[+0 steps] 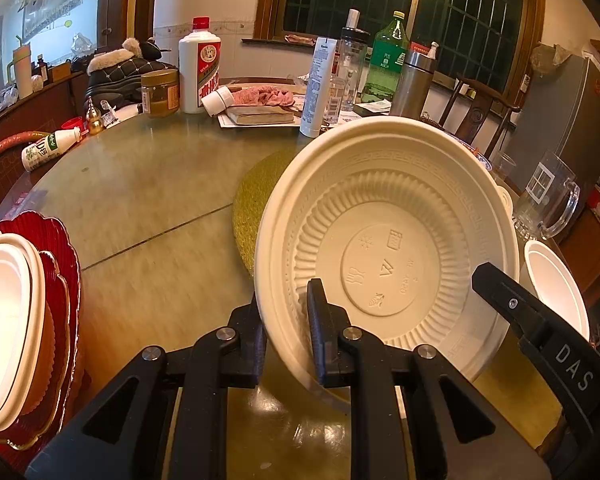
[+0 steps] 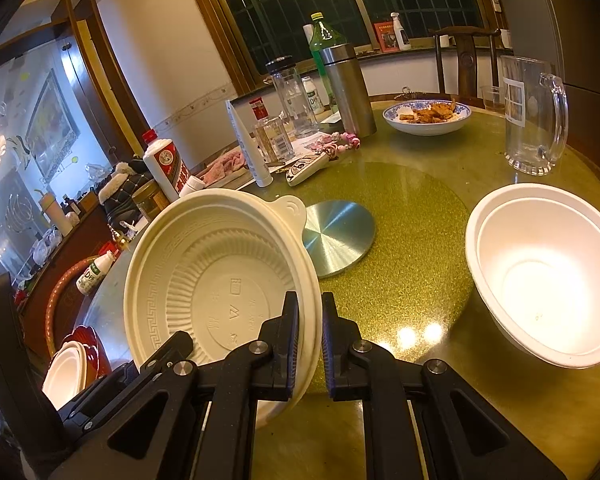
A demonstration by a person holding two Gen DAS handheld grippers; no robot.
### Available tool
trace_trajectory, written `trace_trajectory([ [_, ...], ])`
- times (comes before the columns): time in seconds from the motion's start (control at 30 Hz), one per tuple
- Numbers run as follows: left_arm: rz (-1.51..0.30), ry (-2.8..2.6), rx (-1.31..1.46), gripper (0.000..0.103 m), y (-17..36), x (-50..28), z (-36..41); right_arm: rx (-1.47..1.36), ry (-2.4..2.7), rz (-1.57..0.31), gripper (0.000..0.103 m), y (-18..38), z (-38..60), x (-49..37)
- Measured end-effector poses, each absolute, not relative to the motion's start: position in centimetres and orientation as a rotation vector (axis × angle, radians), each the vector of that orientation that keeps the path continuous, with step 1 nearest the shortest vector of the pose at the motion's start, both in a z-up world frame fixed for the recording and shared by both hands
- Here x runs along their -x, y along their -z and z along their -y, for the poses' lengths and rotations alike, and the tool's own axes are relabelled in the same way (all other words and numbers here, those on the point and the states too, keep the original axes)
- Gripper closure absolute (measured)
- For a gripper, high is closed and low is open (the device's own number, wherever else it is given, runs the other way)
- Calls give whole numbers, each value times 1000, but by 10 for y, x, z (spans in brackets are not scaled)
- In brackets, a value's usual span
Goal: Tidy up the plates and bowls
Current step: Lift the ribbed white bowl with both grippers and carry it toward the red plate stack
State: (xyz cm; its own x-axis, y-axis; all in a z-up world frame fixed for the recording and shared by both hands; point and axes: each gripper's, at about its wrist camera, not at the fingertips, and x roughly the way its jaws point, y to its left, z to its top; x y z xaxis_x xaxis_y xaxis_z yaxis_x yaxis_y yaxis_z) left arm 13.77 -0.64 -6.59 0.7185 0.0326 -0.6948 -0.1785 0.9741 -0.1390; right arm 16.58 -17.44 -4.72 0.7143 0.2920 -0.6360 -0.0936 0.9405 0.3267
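Left wrist: left gripper [image 1: 288, 332], right gripper [image 2: 310, 340] clamp tilted cream bowl [image 1: 384, 240], angled downward.

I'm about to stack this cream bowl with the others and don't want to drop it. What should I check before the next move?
1. Left tongs clamped on the cream bowl's rim: ok.
2. Right tongs clamped on the opposite rim: ok.
3. Bowl off the table: ok, it is held up, tilted on edge.
4. White bowl on the right, open side up and with nothing in it: ok.
5. Stack of white bowls on the red plates at left, steady: cannot tell, half out of view.
6. Glass mug out of the path: ok, it stands beyond the white bowl.
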Motion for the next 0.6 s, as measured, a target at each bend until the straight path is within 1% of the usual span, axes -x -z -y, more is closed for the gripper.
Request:
trace_trajectory([
  [0.6, -750, -123, 192, 87, 63, -135, 9, -279, -217, -741, 93, 45, 175, -165],
])
